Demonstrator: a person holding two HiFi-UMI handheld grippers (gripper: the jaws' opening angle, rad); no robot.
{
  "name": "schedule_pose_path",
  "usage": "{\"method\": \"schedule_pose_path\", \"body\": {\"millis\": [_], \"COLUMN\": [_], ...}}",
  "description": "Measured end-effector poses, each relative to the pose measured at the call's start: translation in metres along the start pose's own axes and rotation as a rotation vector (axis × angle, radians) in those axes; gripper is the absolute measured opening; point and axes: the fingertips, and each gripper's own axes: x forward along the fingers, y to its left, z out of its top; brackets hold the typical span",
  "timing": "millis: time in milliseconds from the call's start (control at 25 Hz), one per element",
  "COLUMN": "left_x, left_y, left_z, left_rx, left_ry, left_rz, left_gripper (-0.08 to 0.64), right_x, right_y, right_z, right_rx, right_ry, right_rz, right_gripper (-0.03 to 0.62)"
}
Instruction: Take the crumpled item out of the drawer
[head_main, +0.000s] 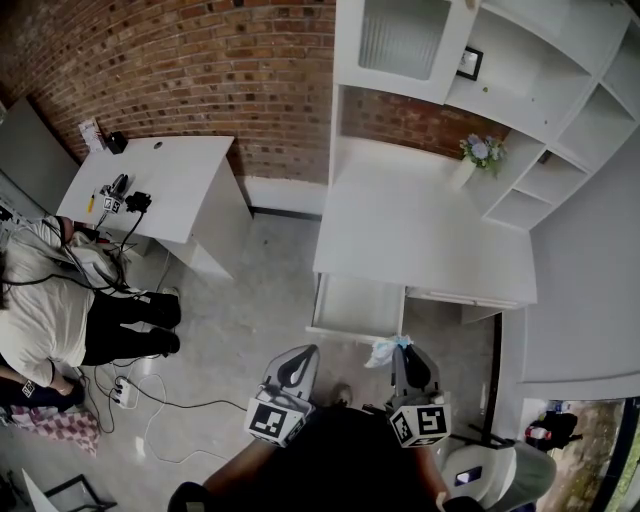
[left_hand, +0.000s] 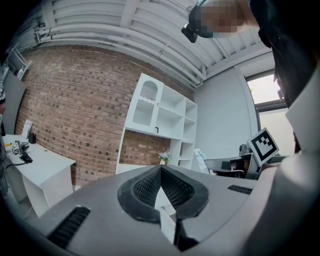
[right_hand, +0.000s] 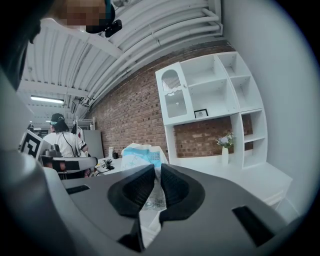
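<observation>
Right gripper (right_hand: 158, 172) jaws pinch the crumpled item (right_hand: 141, 154); likely light, soft, slippery film; best gripped at a bunched fold; left gripper (left_hand: 161, 172) jaws closed, empty.

2 tools (head_main: 298, 358) (head_main: 408, 356), 1 crumpled item (head_main: 384, 350), 1 drawer (head_main: 356, 306), 2 desks (head_main: 172, 182) (head_main: 420, 245), 1 vase (head_main: 463, 172), 1 pic frame (head_main: 470, 63), 1 bystander (head_main: 45, 312)

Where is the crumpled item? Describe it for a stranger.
Start at the white shelved desk on the brick wall, then its open drawer. Just before it, the right gripper pinches a crumpled white-and-blue plastic bag, the only wrinkled thing there.
</observation>
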Motion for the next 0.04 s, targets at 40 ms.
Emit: {"method": "schedule_pose_path", "body": {"millis": [40], "left_x": [0.0005], "left_y": [-0.001], "left_z": [0.0037], "left_rx": [-0.006], "left_ry": [-0.015], "left_rz": [-0.003], "left_gripper": [0.017], "right_x": [-0.0001], "right_y": [0.0008], "right_z": [0.0004], "right_rx": [0.0], "right_ry": [-0.002], "right_rz": [0.003], "right_gripper": [0.055]}}
